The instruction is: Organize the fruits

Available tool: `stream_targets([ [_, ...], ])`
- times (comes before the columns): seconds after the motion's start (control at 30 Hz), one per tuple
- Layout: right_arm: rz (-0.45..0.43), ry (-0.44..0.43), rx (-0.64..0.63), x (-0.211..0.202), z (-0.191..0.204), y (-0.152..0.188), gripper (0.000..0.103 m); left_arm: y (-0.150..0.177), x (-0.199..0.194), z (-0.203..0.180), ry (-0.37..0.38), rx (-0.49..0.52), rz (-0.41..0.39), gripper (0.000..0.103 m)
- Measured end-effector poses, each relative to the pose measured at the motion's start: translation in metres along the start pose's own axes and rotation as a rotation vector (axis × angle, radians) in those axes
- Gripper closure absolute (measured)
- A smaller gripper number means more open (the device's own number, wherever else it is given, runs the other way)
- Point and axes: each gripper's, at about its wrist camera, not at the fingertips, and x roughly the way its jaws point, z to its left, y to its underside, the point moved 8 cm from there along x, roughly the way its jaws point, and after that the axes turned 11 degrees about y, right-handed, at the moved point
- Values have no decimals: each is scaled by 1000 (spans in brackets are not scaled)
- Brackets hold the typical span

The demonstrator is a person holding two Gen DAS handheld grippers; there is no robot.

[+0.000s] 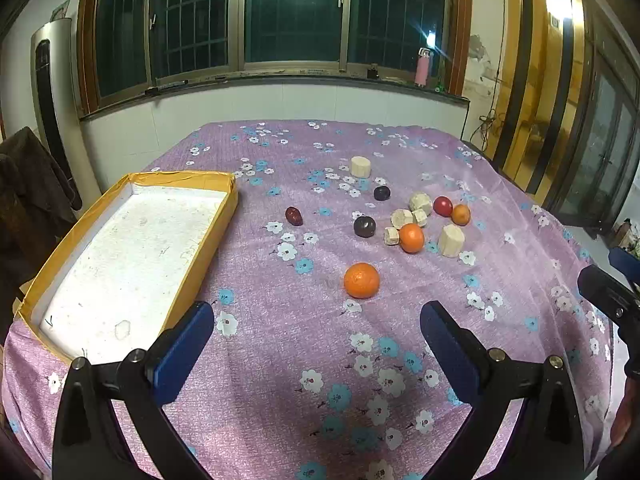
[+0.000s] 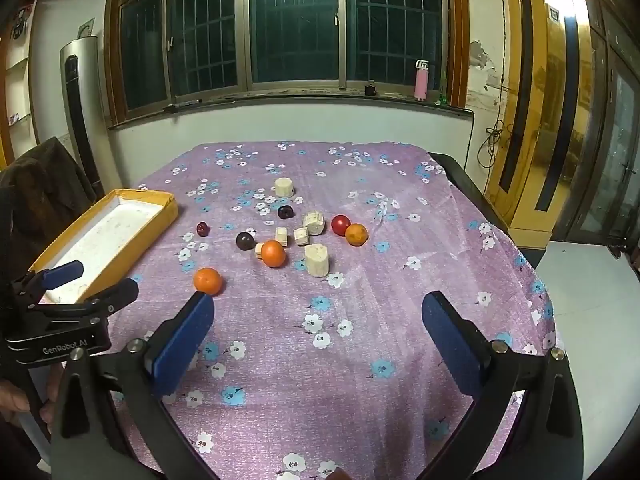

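Observation:
Fruits lie on the purple floral cloth: three oranges, the nearest one (image 1: 361, 280) (image 2: 207, 280), another (image 1: 411, 237) (image 2: 273, 253) and a small one (image 1: 461, 215) (image 2: 356, 234). There are also a red tomato (image 1: 443, 205) (image 2: 340, 225), dark plums (image 1: 364, 226) (image 2: 245, 241) and a red date (image 1: 294, 216) (image 2: 203, 229). Several pale cut chunks (image 1: 451, 241) (image 2: 316, 259) lie among them. A yellow-edged white tray (image 1: 132, 256) (image 2: 100, 240) sits at the left. My left gripper (image 1: 318, 320) is open and empty, just short of the nearest orange. My right gripper (image 2: 318, 316) is open and empty.
The left gripper also shows in the right wrist view (image 2: 90, 284), over the tray's near end. The table's right edge (image 2: 560, 304) drops to a white floor. A chair with a dark coat (image 1: 24, 184) stands left. A window wall lies behind the table.

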Motion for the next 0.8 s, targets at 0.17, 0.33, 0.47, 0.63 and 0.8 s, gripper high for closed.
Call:
stream_targets([
  [0.17,3,-12,-1,0,1,0,0,1,1,0,-1,2,6,0],
  [0.33,2,-14,1,0,1,0,0,0,1,1,1,2,10,0],
  [0.47,0,-12,-3,0,1,0,0,0,2,0,-1,-3,9,0],
  [0.63,-1,-14,-3,-1,3,-1,0,0,2,2,-2,-3,10,0],
  [0.8,1,-18,-5,0,3,-2,0,0,5,4,-5,-7,15,0],
])
